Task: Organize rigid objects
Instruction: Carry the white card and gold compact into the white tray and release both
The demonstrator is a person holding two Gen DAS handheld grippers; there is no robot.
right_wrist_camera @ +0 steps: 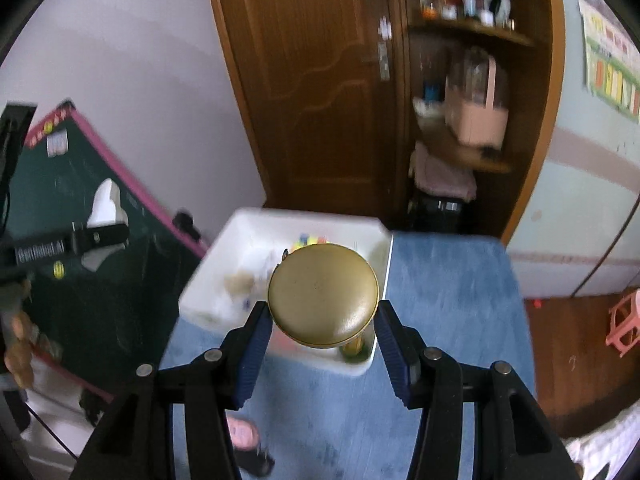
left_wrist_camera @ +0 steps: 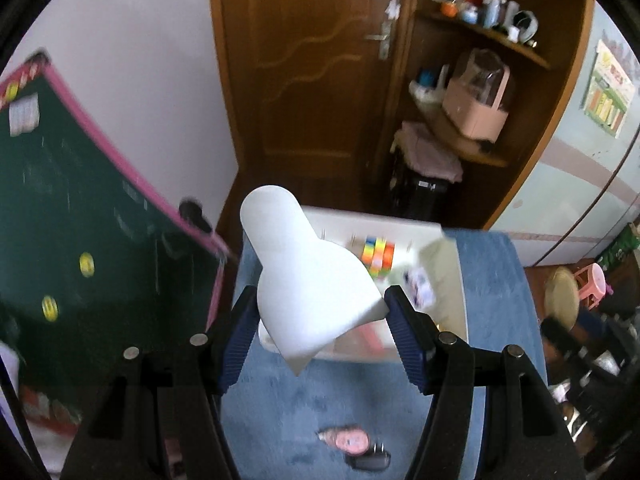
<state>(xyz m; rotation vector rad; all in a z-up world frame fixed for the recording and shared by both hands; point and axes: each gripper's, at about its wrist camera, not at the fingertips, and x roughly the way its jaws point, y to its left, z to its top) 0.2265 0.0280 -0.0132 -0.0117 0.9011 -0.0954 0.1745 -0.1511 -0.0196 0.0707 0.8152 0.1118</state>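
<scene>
Between the left gripper [left_wrist_camera: 320,340] pads sits a white bottle [left_wrist_camera: 308,280].

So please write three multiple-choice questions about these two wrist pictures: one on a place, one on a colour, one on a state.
1. Where is the white bin?
A. on the blue cloth
B. on the wooden shelf
C. on the pink stool

2. What colour is the round-topped object in the right gripper?
A. red
B. gold
C. black

3. What is the state of the left gripper?
A. open and empty
B. shut with nothing between its pads
C. shut on the white object

Answers:
1. A, the bin rests on the blue cloth.
2. B, its domed top is a dull gold.
3. C, both blue pads press the white object's sides.
</scene>
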